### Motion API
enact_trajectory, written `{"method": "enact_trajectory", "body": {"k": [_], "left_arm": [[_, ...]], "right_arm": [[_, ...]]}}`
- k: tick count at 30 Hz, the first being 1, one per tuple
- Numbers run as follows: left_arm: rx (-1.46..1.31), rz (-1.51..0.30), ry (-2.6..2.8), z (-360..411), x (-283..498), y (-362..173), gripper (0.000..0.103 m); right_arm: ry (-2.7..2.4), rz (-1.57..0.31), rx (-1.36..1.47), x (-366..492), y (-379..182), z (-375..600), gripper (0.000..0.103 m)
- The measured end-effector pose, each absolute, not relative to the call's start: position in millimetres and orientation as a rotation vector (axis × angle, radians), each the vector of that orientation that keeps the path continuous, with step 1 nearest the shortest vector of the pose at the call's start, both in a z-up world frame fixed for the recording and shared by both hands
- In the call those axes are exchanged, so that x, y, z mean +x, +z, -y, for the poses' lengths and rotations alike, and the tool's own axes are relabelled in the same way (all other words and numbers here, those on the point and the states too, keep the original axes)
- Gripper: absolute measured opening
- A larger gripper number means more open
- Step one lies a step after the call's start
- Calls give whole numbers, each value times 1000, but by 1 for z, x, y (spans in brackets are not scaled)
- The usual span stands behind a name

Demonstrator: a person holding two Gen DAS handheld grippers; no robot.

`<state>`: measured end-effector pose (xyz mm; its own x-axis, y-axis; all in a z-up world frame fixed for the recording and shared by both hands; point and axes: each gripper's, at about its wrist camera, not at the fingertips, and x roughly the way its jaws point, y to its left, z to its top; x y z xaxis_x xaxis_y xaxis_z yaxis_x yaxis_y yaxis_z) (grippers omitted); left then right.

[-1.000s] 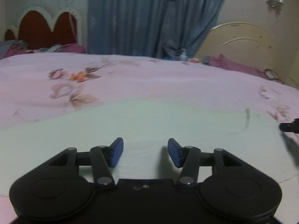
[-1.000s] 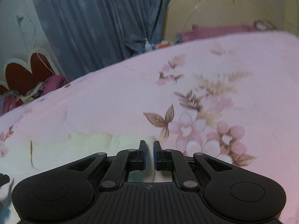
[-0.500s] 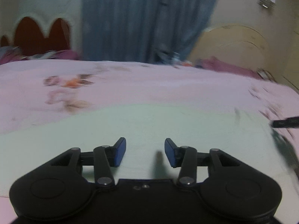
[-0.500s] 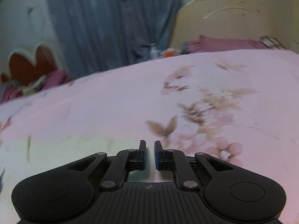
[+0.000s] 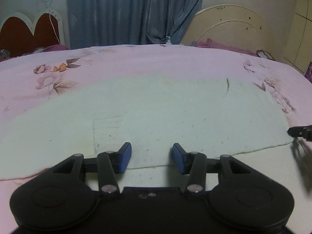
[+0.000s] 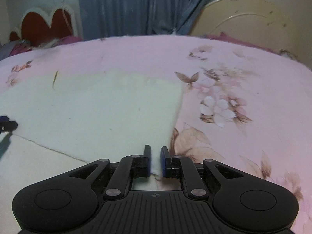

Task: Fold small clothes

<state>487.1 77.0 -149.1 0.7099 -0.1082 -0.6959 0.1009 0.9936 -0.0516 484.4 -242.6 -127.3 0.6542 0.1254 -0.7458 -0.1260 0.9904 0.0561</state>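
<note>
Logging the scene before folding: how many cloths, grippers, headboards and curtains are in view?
Cloth: 1
Grippers: 2, left gripper, right gripper
Headboards: 2, red headboard, cream headboard
Curtain: 1
Total: 6

The cloth lies on the bed, curtain behind.

Pink floral bedsheet, blue curtain, cream headboard, red scalloped headboard

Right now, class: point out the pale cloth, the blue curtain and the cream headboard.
pale cloth [image 5: 165,113], left wrist view, its flat middle
blue curtain [image 5: 120,11], left wrist view, its hanging folds
cream headboard [image 6: 251,21], right wrist view, its arched panel
</note>
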Motion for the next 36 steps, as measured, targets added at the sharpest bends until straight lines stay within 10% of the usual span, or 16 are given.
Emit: {"method": "enact_trajectory", "body": {"k": [11, 14, 16, 25, 36], "left_arm": [[-64, -742, -83, -100, 470, -143, 55], [-50, -662, -15, -120, 448, -129, 81], [-96, -646, 22, -147, 434, -124, 76], [-590, -659, 359, -323, 363, -147, 40], [-958, -435, 527, -427, 351, -162, 30]], "right_arm": [[67, -814, 64, 468, -111, 234, 10], [43, -787, 91, 459, -105, 231, 45], [56, -759, 97, 454, -102, 229, 65], [136, -783, 85, 459, -99, 195, 50], [160, -805, 85, 463, -101, 168, 50]]}}
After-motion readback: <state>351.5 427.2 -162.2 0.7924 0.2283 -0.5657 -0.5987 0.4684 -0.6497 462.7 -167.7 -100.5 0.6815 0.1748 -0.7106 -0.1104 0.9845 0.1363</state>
